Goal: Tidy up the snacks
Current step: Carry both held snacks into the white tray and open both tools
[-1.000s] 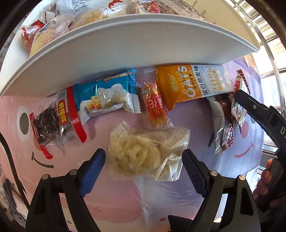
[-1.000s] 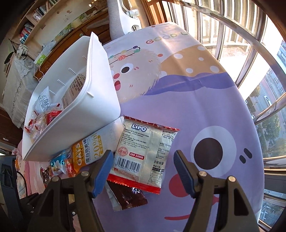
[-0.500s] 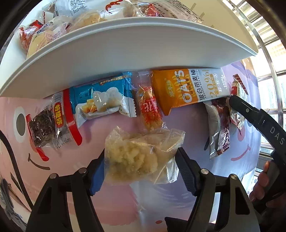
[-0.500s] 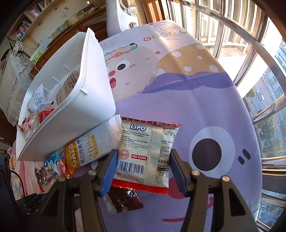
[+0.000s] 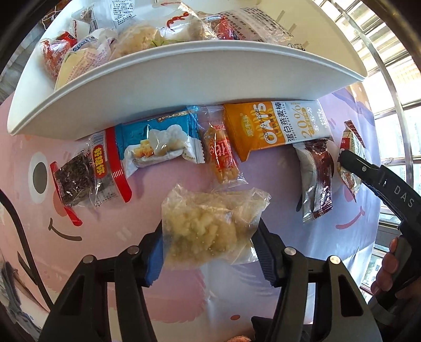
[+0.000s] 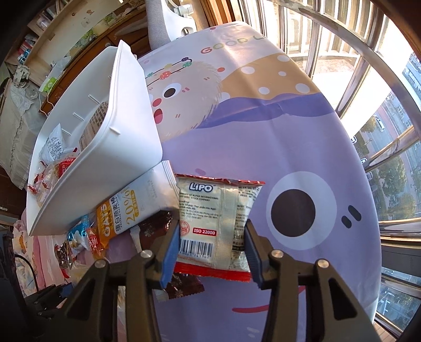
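My left gripper (image 5: 208, 252) is shut on a clear bag of pale yellow puffed snack (image 5: 208, 226), held just above the cartoon tablecloth. My right gripper (image 6: 210, 247) is shut on a cream and red Lipo packet (image 6: 218, 223). A white bin (image 5: 168, 79) with several snacks inside stands behind; it shows in the right wrist view (image 6: 105, 147) at the left. Along its foot lie a seaweed pack (image 5: 86, 173), a blue cake pack (image 5: 160, 142), a small orange stick pack (image 5: 221, 157), an orange oat bar (image 5: 273, 126) and a brown sachet (image 5: 315, 179).
The right gripper's arm (image 5: 381, 184) reaches in from the right in the left wrist view. The oat bar (image 6: 136, 207) and brown sachet (image 6: 155, 229) lie beside the Lipo packet. Window bars (image 6: 368, 79) edge the table's far side. A white chair back (image 6: 163, 23) stands beyond the table.
Both grippers have closed: the left on the clear puffed-snack bag, the right on the Lipo packet. Both packets now sit slightly lifted between the pads.
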Demonstrator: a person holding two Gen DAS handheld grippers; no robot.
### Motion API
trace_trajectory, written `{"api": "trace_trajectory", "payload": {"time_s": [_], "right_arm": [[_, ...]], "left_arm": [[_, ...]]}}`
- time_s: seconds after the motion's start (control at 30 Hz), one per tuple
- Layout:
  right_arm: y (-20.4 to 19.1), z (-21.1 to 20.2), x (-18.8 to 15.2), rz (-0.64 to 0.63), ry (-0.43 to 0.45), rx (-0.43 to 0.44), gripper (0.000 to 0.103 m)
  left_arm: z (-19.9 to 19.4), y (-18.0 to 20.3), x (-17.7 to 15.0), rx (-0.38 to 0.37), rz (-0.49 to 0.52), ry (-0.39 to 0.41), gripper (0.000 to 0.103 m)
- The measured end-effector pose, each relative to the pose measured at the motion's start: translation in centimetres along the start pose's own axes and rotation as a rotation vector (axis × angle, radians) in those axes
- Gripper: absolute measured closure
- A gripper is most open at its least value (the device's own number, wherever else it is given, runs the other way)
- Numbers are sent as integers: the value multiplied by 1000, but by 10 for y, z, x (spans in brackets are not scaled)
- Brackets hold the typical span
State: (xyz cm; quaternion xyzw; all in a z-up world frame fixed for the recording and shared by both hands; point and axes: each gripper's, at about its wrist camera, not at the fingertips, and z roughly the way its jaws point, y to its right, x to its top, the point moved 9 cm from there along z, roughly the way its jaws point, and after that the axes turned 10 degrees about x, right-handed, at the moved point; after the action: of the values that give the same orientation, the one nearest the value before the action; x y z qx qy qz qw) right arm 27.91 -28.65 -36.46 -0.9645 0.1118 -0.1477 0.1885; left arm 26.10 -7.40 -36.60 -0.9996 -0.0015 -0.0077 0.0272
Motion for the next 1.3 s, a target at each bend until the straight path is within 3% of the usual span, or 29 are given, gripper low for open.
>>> {"api": "trace_trajectory", "payload": {"time_s": [0.53, 0.83, 1.3], "right_arm": [[-25, -58, -2, -64, 114, 17, 57], [-61, -90, 18, -172, 221, -3, 57], [-135, -116, 65, -214, 347, 45, 57]], "left_arm": [[-91, 1, -21, -34, 113, 81, 45], [-147, -36, 6, -26, 140, 173, 45], [-205, -80, 75, -27, 151, 313, 45]]}}
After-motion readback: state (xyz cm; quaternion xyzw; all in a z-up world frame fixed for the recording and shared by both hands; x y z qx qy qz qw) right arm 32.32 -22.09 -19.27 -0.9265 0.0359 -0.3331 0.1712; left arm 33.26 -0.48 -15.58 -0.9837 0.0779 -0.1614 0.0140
